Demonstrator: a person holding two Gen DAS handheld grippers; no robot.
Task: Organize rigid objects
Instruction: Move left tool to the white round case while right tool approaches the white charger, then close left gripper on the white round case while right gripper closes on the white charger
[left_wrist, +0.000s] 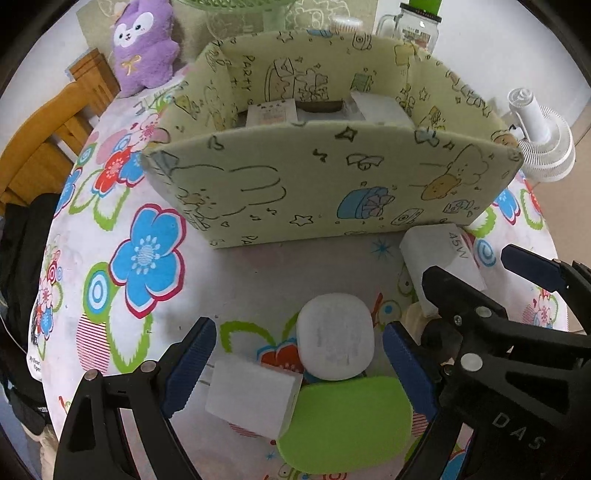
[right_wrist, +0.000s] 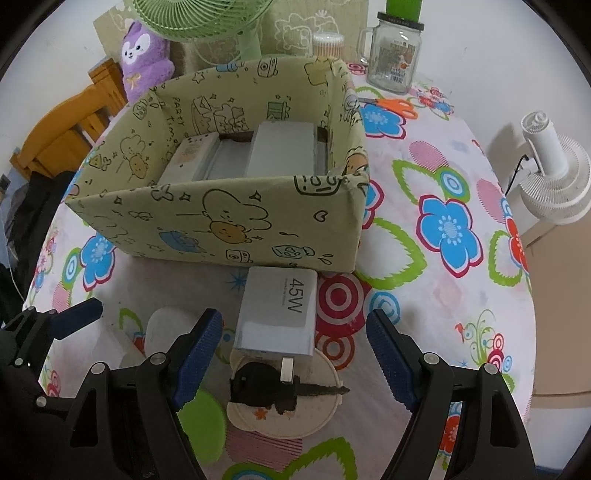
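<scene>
Right wrist: box (right_wrist: 236, 221) stands behind charger (right_wrist: 280, 314).

I'm at a home dining table: flowered tablecloth (right_wrist: 443, 229), purple plush toy (left_wrist: 144, 44), wooden chair (left_wrist: 48, 147), green desk fan (right_wrist: 207, 22), glass mug jar (right_wrist: 393, 55).
</scene>
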